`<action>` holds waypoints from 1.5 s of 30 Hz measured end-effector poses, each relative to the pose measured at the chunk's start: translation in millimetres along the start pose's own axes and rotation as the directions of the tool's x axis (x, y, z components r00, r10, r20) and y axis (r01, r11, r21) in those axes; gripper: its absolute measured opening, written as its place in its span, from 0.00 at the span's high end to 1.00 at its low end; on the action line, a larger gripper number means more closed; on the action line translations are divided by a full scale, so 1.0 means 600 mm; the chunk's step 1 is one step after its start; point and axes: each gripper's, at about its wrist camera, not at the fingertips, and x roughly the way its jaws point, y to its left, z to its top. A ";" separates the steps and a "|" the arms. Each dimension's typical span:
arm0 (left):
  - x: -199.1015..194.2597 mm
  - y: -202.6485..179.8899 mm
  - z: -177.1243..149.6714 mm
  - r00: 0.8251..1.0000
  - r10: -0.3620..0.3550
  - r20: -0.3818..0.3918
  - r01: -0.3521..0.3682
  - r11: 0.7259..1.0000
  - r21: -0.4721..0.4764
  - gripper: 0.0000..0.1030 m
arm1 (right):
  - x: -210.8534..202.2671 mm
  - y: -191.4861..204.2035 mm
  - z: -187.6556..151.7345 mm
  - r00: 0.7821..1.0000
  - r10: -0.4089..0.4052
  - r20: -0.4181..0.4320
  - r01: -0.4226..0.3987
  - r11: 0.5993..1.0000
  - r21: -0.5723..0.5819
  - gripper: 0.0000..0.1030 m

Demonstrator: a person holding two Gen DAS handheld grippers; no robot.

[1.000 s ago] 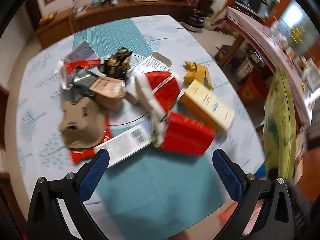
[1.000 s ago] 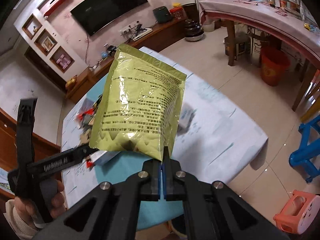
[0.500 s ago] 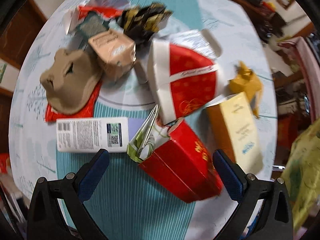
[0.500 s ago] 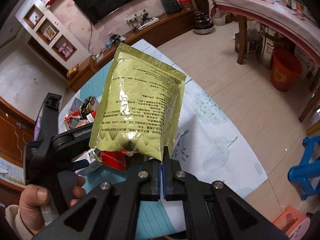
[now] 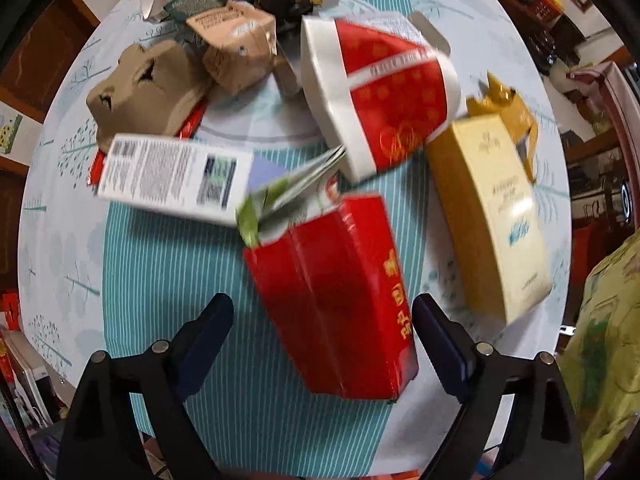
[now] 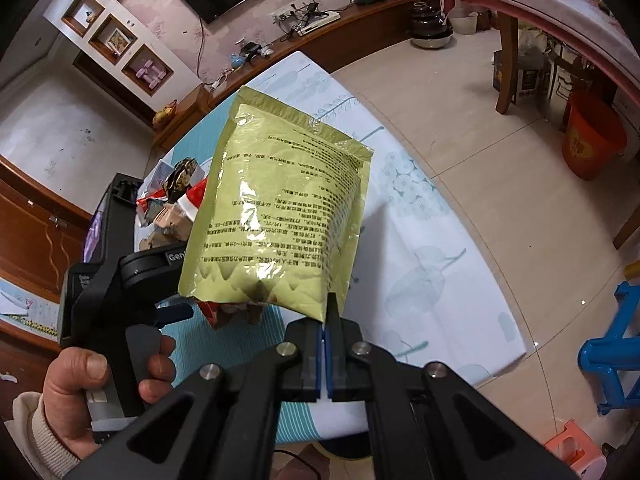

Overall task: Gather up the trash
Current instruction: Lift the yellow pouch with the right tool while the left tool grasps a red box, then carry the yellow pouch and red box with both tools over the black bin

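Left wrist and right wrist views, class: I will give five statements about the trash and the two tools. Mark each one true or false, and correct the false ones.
1. The right tool is shut on the edge of a yellow-green foil bag. True.
2. The left tool grips the red carton. False: its jaws stand apart either side of the carton, having just been closing, with no pad pressing on it.
3. The yellow box lies to the right of the red carton in the left wrist view. True.
4. The foil bag lies flat on the tablecloth. False: it is held up in the air.
5. The white barcode box sits inside the red carton. False: it lies beside it.
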 end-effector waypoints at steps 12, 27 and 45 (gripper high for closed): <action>-0.056 -0.011 -0.086 0.993 -0.013 0.117 -0.009 0.983 0.182 0.54 | -0.054 -0.023 -0.035 0.999 0.050 -0.003 -0.050 0.998 -0.048 1.00; -0.125 0.208 -0.209 0.984 -0.133 0.121 0.113 0.981 0.159 0.54 | -0.090 0.005 -0.163 0.988 0.098 -0.122 -0.114 0.985 -0.133 1.00; -0.179 0.369 -0.401 0.920 -0.254 0.299 0.067 0.853 0.518 0.54 | -0.118 0.118 -0.412 0.985 0.035 -0.169 -0.049 0.996 -0.079 1.00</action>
